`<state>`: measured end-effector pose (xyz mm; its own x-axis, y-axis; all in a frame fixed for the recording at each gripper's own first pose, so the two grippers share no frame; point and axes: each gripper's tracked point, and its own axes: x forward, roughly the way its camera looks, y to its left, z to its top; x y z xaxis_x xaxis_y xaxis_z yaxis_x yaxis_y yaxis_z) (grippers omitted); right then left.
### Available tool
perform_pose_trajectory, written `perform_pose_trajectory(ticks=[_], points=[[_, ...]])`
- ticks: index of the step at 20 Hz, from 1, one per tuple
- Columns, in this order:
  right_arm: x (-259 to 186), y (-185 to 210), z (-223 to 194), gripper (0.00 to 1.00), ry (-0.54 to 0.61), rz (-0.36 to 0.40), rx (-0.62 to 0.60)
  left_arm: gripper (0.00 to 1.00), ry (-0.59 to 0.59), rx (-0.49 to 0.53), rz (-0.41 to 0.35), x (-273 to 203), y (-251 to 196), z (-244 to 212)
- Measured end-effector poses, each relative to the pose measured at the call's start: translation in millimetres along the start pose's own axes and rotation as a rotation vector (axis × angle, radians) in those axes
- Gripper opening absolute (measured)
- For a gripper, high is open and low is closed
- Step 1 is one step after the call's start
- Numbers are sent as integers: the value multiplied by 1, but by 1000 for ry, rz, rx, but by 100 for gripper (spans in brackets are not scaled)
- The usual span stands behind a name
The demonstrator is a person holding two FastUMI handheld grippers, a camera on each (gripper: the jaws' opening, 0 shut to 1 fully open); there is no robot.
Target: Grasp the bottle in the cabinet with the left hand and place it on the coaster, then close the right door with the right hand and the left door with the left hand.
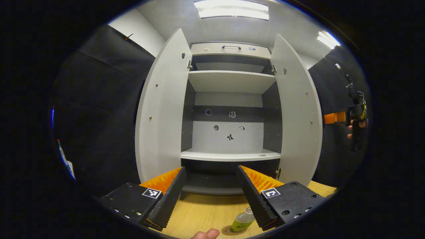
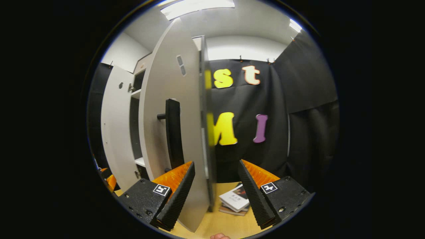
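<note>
In the left gripper view the grey cabinet (image 1: 229, 156) stands with both doors wide open, the left door (image 1: 162, 109) and the right door (image 1: 298, 113). A small bottle (image 1: 243, 220) with a green label stands on a round coaster (image 1: 229, 231) on the wooden table, low in the view. My left gripper (image 1: 210, 196) is open above it, apart from the bottle. In the right gripper view the right door (image 2: 179, 132) with its black handle (image 2: 173, 132) hangs edge-on between the open fingers of my right gripper (image 2: 215, 189). The right gripper and its hand (image 1: 355, 122) show far right.
Cabinet shelves (image 1: 230, 81) hold nothing; small stickers mark the back panel. A stack of books (image 2: 235, 200) lies on the table (image 2: 229, 225) past the right door's edge. Black cloth walls surround the booth. A fingertip (image 1: 206, 234) shows at the bottom edge.
</note>
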<state>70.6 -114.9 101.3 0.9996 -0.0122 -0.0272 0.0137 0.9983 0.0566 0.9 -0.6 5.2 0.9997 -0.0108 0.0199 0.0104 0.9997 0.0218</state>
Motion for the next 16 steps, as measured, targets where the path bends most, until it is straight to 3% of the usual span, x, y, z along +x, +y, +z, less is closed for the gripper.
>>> perform_pose_trajectory(ticks=[5, 8, 16], points=[[25, 57, -2, 82, 3, 141, -67, 93, 10, -18, 20, -2, 5, -3], [47, 81, -9, 82, 18, 204, -23, 93, 26, -22, 31, -1, 10, -7], [51, 69, -15, 82, 21, 174, -6, 96, 20, -12, 53, -2, 22, -1]])
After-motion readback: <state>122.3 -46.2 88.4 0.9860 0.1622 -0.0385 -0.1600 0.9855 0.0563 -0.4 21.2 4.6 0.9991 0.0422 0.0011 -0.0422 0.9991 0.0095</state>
